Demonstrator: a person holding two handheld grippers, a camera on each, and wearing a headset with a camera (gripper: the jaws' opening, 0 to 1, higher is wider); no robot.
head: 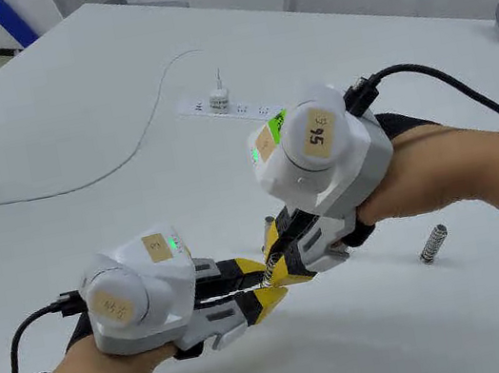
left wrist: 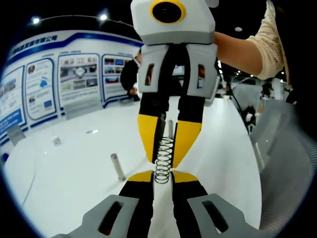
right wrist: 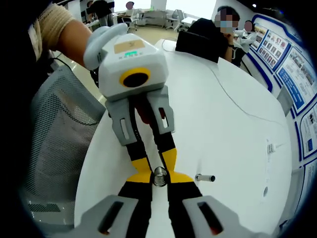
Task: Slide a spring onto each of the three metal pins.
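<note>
My two grippers meet tip to tip low over the white table [head: 119, 103]. A small coil spring [left wrist: 163, 161] sits between them, threaded over a thin metal pin [left wrist: 170, 128]. My left gripper [left wrist: 163, 177] is shut on the spring's near end. My right gripper [right wrist: 159, 179] comes in from above and is shut on the pin, with the spring's [right wrist: 159, 177] end at its tips. In the head view the left gripper [head: 265, 286] and right gripper [head: 278, 261] touch at their yellow tips. A second pin [head: 269, 223] stands just behind them. A loose spring [head: 433, 244] lies to the right.
A white power strip [head: 226, 106] with a plugged adapter and a thin cable [head: 127, 150] lies at the back of the table. A grey mesh chair [right wrist: 54, 129] stands by the table's edge. People sit at the far side of the room.
</note>
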